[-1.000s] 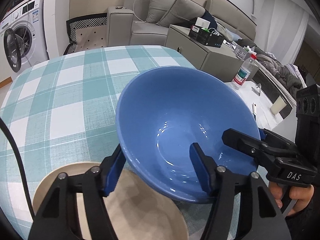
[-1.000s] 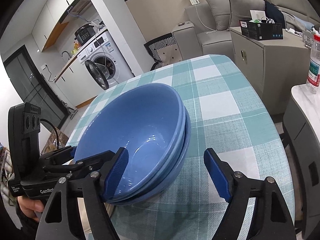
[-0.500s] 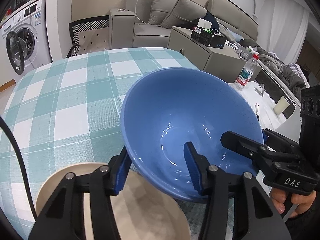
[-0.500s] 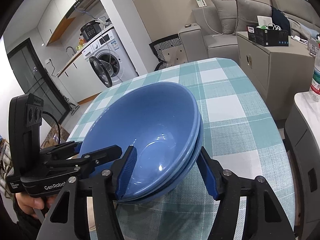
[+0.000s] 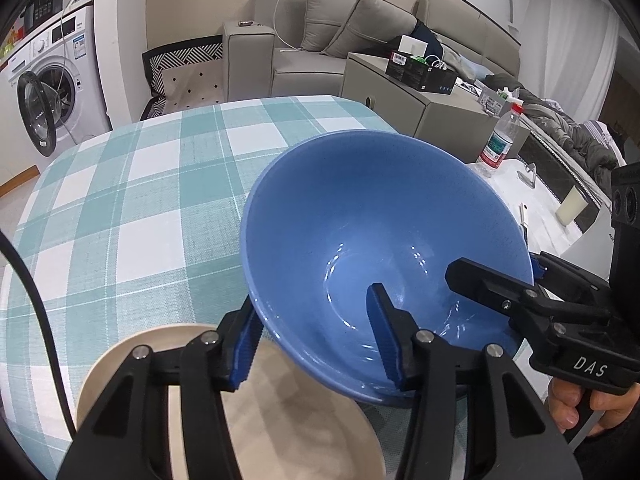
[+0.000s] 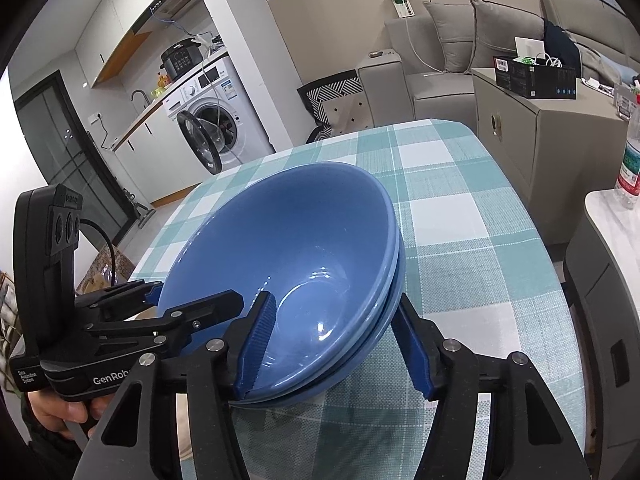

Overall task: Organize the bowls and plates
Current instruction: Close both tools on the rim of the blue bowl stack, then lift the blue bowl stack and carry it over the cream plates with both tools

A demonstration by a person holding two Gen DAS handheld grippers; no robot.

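Checked teal-and-white cloth point(image 5: 132, 216), woven and matte, covers a round-edged table; behind it stand a grey sofa point(image 5: 344, 44) and a washer point(image 5: 48, 96) with its door open. On the cloth sits a stack of blue bowls point(image 6: 304, 264), glossy and round, two rims showing one nested in the other, mouths facing up and tipped a little toward the cameras. Beside the stack, at the near left edge of the left wrist view, lies a beige plate point(image 5: 304, 408), flat, matte and faintly speckled; the bowls' near rim overlaps its far edge, though whether they touch is hard to say.

Left gripper point(image 5: 316, 340) straddles the near left rim: one ribbed blue pad outside the wall, the other inside the basin. Its jaws have just been closing and appear clamped on the bowls. Right gripper point(image 6: 340, 344) straddles the right rim the same way, one pad inside the top bowl and the other against the outer wall of the lower one; its jaws have likewise just been closing onto the stack. A hand point(image 5: 580, 408) grips each handle
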